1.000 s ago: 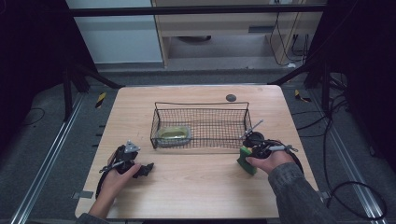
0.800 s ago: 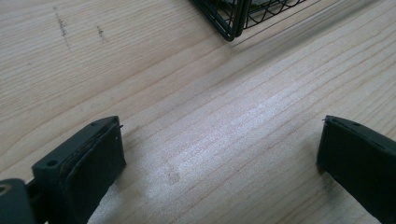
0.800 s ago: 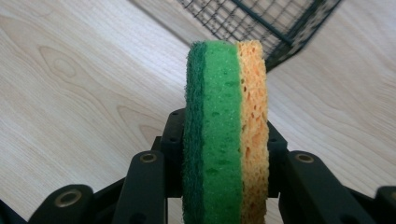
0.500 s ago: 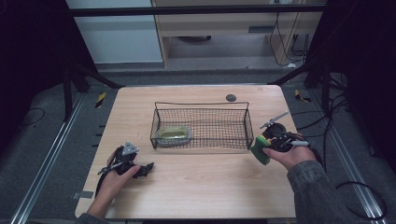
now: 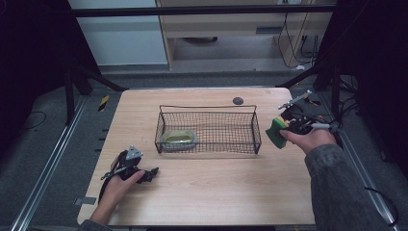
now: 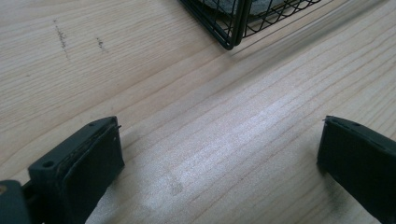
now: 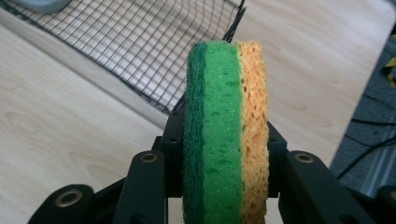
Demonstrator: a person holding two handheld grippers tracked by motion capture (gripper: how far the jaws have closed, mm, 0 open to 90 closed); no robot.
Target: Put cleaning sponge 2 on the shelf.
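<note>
High view: tabletop (image 5: 207, 192) evenly lit from above, surroundings dim to black at both sides; soft, short shadows; slight softness overall. Left gripper view: pale sheen on the wood between the jaws, basket (image 6: 243, 18) corner slightly blurred, faint smear beside it. Right gripper view: sponge (image 7: 226, 130) sharp and bright, mesh and wood behind out of focus, near jaws soft.
</note>
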